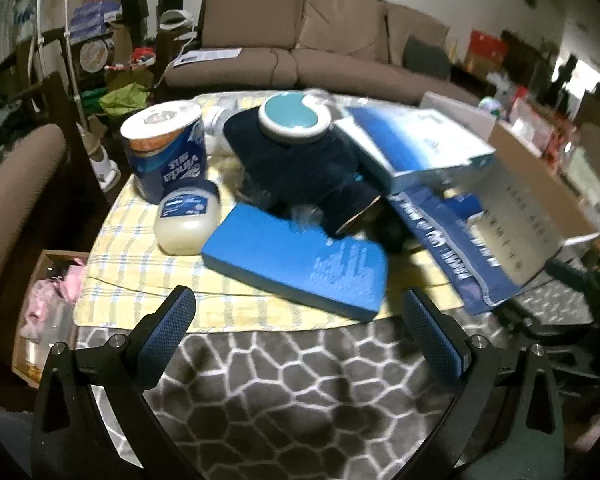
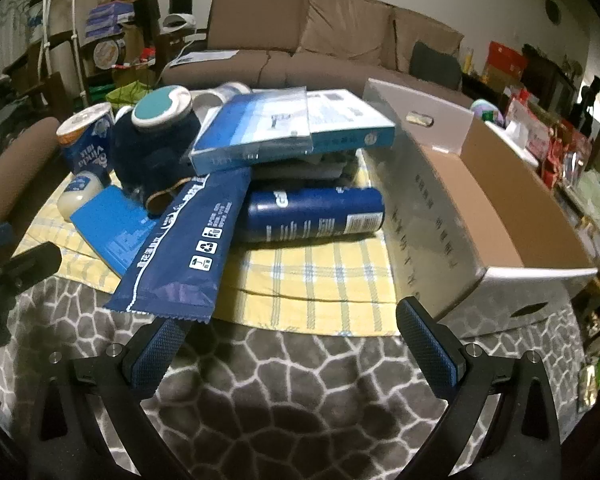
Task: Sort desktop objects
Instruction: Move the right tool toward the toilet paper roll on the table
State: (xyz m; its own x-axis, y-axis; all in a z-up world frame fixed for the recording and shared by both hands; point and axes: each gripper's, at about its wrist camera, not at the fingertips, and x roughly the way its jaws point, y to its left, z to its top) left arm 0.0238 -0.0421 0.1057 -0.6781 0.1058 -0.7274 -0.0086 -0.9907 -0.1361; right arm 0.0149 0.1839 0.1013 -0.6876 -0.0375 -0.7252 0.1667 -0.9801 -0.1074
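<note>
A pile of blue items lies on a yellow checked cloth (image 2: 312,276). In the left wrist view: a flat blue box (image 1: 296,260) nearest, a jelly jar (image 1: 186,220), a Vinda tissue roll (image 1: 166,148), a dark blue bag with a teal-lidded case (image 1: 294,118) on top. My left gripper (image 1: 298,312) is open and empty, just short of the flat blue box. In the right wrist view: a dark blue sachet (image 2: 184,248), a blue spray can (image 2: 316,214), a blue-white box (image 2: 288,128). My right gripper (image 2: 288,328) is open and empty, its left finger under the sachet's end.
An open cardboard box (image 2: 480,216) stands at the right of the cloth. The table top has a grey cobble-pattern cover (image 2: 284,392). A brown sofa (image 2: 300,36) is behind. A brown chair (image 1: 16,188) and a floor box of clutter (image 1: 48,304) are at the left.
</note>
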